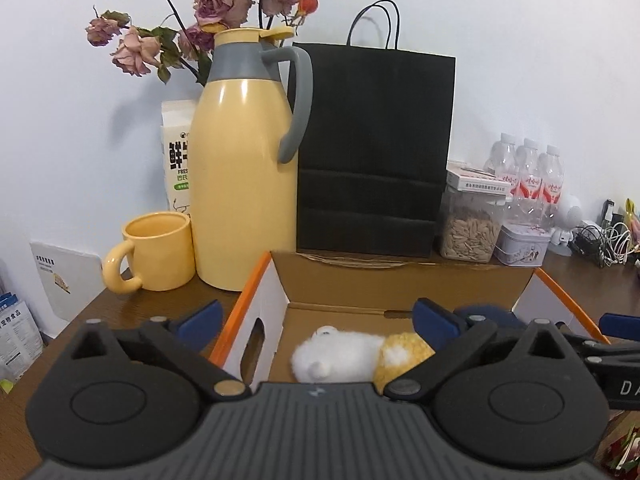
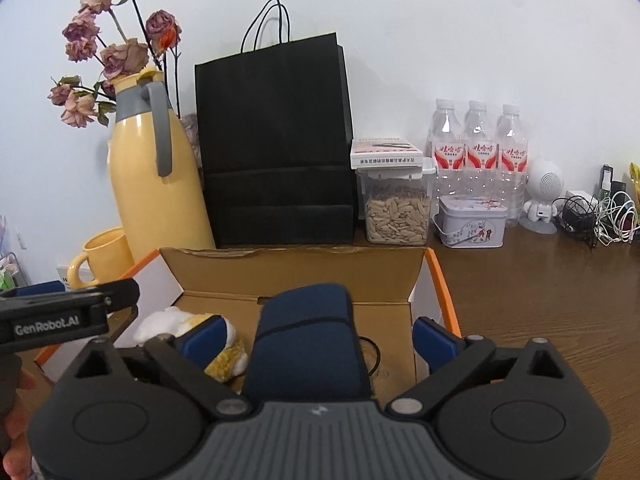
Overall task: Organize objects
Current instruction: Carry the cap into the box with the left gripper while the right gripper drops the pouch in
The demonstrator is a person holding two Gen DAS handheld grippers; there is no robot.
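Observation:
An open cardboard box (image 1: 360,280) with orange edges sits on the brown table. A white and yellow plush toy (image 1: 360,354) lies on its floor at the left, also seen as the plush toy (image 2: 224,360) in the right wrist view. My left gripper (image 1: 318,320) hangs open above the toy and does not touch it. My right gripper (image 2: 320,338) is open too. A dark blue pouch (image 2: 306,340) stands in the box (image 2: 296,272) between its fingers, with a gap on each side. A thin black cable (image 2: 374,354) lies beside the pouch.
Behind the box stand a yellow jug (image 1: 244,168), a yellow mug (image 1: 156,252), a black paper bag (image 1: 374,148), a seed jar (image 2: 396,212), a tin (image 2: 472,222) and water bottles (image 2: 478,148). Tangled cables (image 2: 604,216) lie at the far right.

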